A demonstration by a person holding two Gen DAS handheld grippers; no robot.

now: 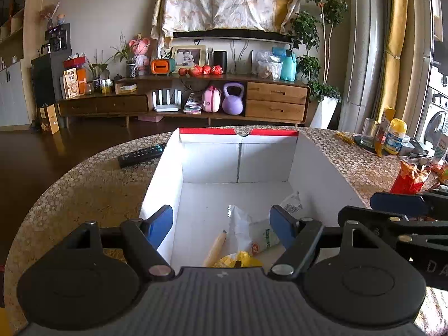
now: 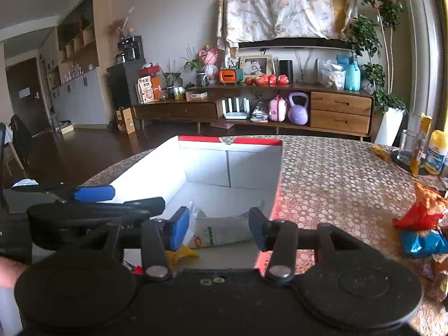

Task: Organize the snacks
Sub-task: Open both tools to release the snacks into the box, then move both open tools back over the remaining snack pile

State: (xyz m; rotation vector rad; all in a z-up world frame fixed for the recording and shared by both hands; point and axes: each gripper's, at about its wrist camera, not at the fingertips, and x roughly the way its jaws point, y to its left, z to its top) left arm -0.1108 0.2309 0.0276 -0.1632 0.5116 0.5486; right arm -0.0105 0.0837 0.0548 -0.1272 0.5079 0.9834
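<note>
i've got both over the white box [image 1: 316, 165]. left gripper [image 1: 221, 224] spread wide, holding nothing. right gripper [image 2: 215, 228] likewise gaping above the snack packets [image 2: 221, 233].

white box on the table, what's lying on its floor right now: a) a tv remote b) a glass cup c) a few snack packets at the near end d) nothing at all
c: a white packet, a yellow wrapper and a tan stick-shaped snack lie at the near end of the white box; the remote sits outside on the table.
</note>
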